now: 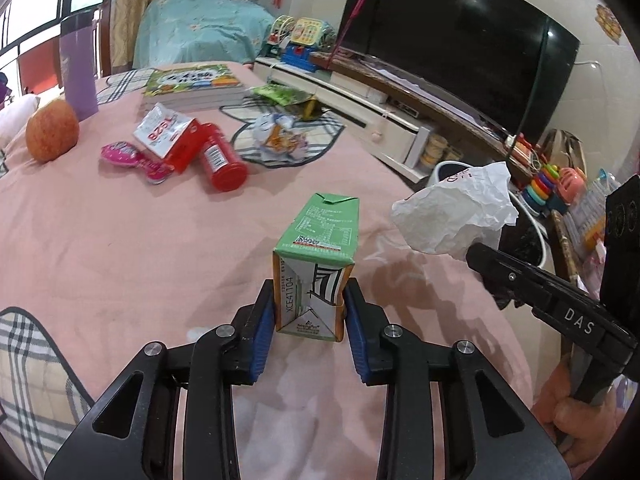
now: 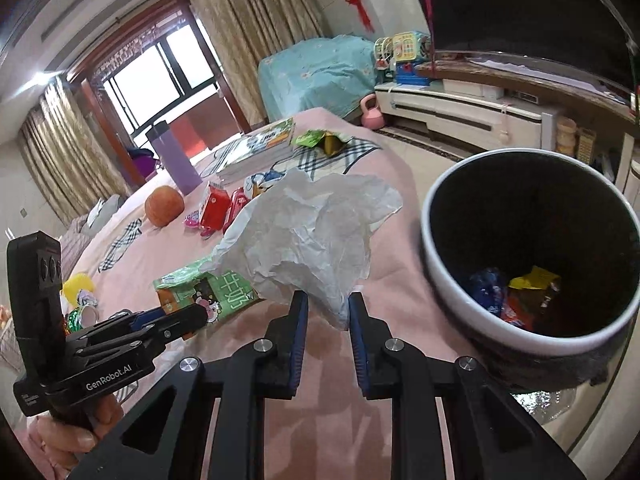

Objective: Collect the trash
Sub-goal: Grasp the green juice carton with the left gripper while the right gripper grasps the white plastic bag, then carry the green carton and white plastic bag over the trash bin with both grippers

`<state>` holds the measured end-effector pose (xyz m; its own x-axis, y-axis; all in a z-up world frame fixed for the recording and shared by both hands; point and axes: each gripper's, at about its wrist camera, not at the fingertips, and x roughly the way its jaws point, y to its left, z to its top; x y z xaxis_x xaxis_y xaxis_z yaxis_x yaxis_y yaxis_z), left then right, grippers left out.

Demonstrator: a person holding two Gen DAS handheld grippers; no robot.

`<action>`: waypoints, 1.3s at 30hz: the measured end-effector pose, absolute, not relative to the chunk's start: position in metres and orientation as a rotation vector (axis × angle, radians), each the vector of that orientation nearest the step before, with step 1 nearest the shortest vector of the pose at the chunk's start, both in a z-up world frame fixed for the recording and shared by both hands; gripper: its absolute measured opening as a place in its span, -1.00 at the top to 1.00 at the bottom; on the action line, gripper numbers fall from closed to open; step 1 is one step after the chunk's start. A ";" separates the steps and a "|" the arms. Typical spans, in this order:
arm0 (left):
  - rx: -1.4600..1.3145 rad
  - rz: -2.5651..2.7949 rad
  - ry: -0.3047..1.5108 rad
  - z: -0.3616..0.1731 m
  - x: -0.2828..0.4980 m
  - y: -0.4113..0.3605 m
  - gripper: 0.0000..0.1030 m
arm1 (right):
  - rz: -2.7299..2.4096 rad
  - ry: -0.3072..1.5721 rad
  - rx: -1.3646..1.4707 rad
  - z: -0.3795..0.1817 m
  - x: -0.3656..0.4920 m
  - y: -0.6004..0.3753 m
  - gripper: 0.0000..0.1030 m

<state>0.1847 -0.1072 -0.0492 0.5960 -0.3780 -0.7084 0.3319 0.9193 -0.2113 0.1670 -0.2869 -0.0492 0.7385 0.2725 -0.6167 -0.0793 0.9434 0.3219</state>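
My left gripper (image 1: 309, 312) is shut on a green milk carton (image 1: 318, 256) and holds it over the pink cloth; the carton also shows in the right wrist view (image 2: 208, 288). My right gripper (image 2: 328, 312) is shut on a crumpled white paper (image 2: 308, 236), which also shows in the left wrist view (image 1: 456, 212). The trash bin (image 2: 448, 280), white rim and dark inside, stands at the right and holds several wrappers. More trash lies on the table: a red can (image 1: 220, 158), a red-white packet (image 1: 166, 132), a pink wrapper (image 1: 120, 154), a crumpled wrapper (image 1: 276, 134) and a green wrapper (image 1: 286, 96).
An apple (image 1: 52, 136), a purple bottle (image 1: 78, 68) and a stack of books (image 1: 192, 86) stand at the far side of the pink table (image 1: 120, 248). A TV cabinet (image 1: 360, 104) with toys runs along the right wall.
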 end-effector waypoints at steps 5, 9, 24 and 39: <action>-0.045 -0.435 0.819 -0.042 0.179 -0.119 0.39 | 0.180 0.694 0.295 -0.043 0.158 -0.297 0.61; -0.031 -0.454 0.809 -0.037 0.176 -0.130 0.39 | 0.170 0.683 0.304 -0.040 0.152 -0.305 0.61; 0.013 -0.521 0.782 -0.023 0.173 -0.173 0.39 | 0.108 0.641 0.337 -0.034 0.131 -0.336 0.62; 0.058 -0.583 0.755 -0.010 0.170 -0.212 0.39 | 0.052 0.610 0.366 -0.029 0.118 -0.365 0.62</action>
<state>0.1697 -0.2125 -0.0105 0.5783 -0.4783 -0.6609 0.5188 0.8408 -0.1545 0.1178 -0.3652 -0.0288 0.8202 0.1544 -0.5509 0.0598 0.9345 0.3509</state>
